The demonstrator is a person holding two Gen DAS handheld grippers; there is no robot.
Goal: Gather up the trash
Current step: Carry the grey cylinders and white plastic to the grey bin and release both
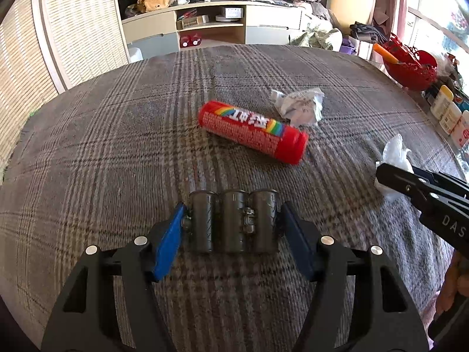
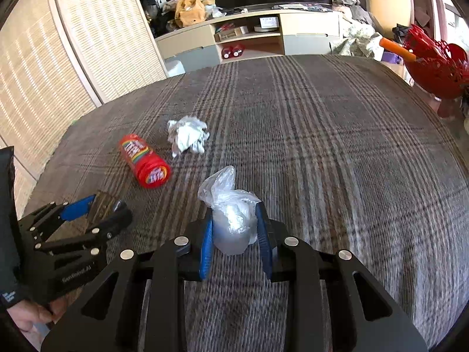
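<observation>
My left gripper (image 1: pixel 231 214) straddles a dark pack of three joined cylinders (image 1: pixel 233 223) lying on the plaid cloth; both blue pads rest against its sides. My right gripper (image 2: pixel 234 228) is shut on a crumpled clear plastic bag (image 2: pixel 225 193), which bulges up between the pads. In the left wrist view this bag (image 1: pixel 395 152) and the right gripper (image 1: pixel 392 173) show at the right edge. A red can (image 1: pixel 252 132) with a rainbow label lies on its side further ahead, beside a crumpled white paper ball (image 1: pixel 299 105). The right wrist view shows the left gripper (image 2: pixel 96 208) at the lower left.
The plaid-covered surface (image 2: pixel 337 146) stretches ahead and to the right. A red openwork basket (image 1: pixel 410 64) stands at its far right corner, with several small bottles (image 1: pixel 448 111) along the right edge. A woven screen (image 1: pixel 73 29) stands to the left, a TV cabinet (image 1: pixel 243 26) behind.
</observation>
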